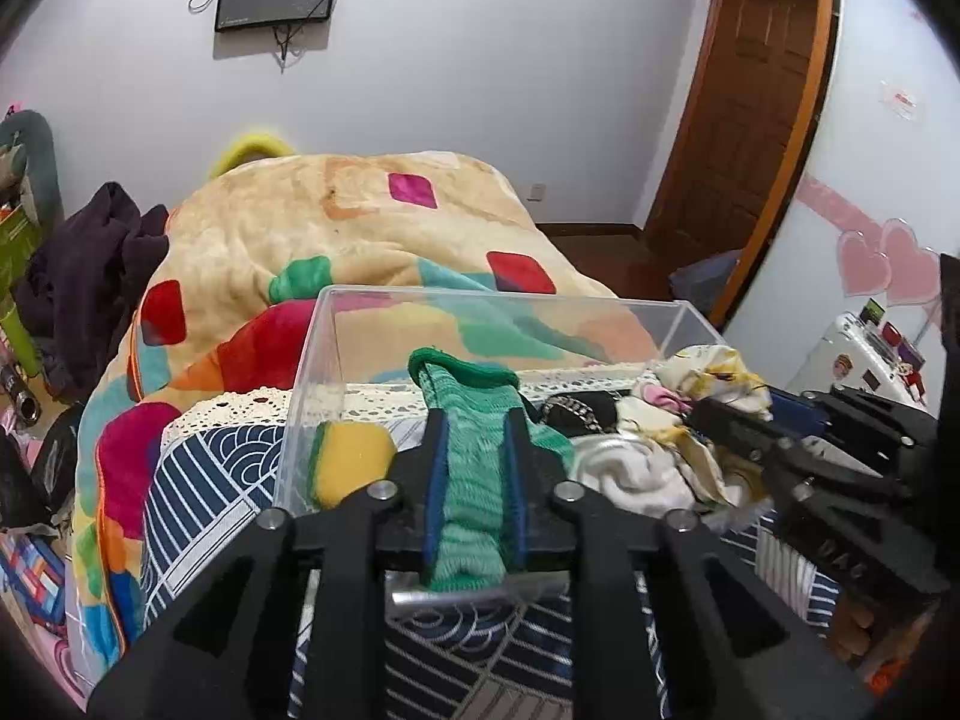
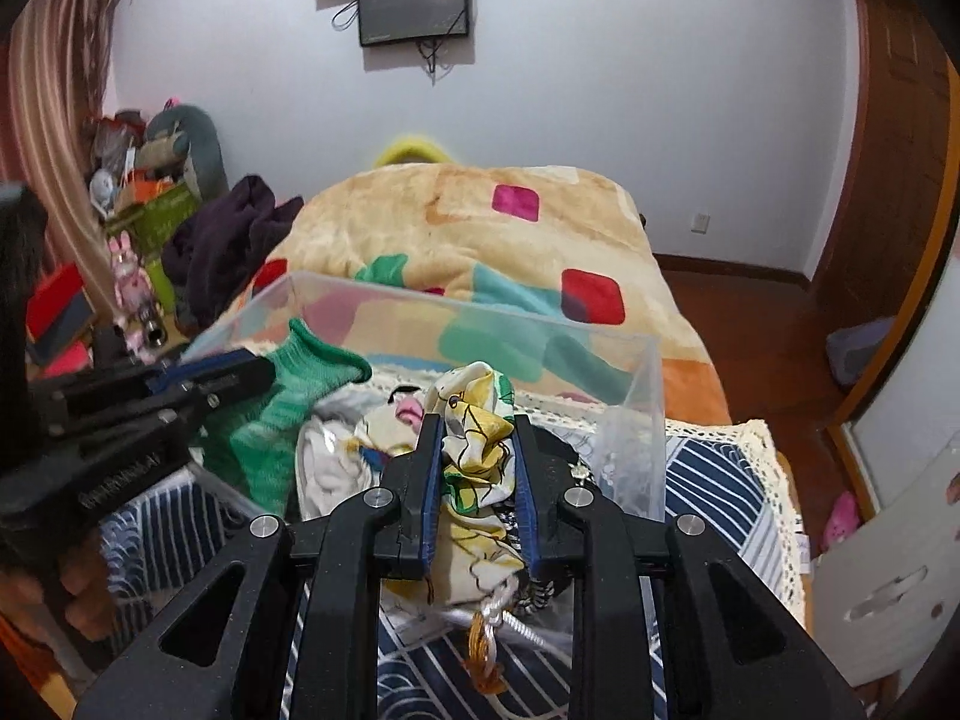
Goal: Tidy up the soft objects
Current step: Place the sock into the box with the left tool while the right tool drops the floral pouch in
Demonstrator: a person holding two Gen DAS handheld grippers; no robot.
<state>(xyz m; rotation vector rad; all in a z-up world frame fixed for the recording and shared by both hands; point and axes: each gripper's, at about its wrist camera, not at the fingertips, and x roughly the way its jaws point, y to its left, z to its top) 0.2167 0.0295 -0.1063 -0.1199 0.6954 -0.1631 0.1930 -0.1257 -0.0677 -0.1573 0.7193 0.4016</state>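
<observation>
A clear plastic box (image 1: pixel 336 336) stands on the bed, also in the right wrist view (image 2: pixel 648 408). My left gripper (image 1: pixel 477 420) is shut on a green sock (image 1: pixel 474 480) and holds it over the box's near wall. It also shows in the right wrist view (image 2: pixel 240 375) with the sock (image 2: pixel 288 396). My right gripper (image 2: pixel 477 438) is shut on a cream and yellow patterned cloth (image 2: pixel 480 456) over the box. It shows in the left wrist view (image 1: pixel 720 414) with the cloth (image 1: pixel 714 378). A yellow and green sock (image 1: pixel 351 462) and white cloth (image 1: pixel 630 474) lie in the box.
The box stands on a navy patterned cloth with lace trim (image 2: pixel 720 468). A colourful blanket (image 1: pixel 360 228) is heaped behind it. Dark clothing (image 1: pixel 90 264) lies at the left. A wooden door (image 1: pixel 756 120) and white furniture (image 2: pixel 888 570) are at the right.
</observation>
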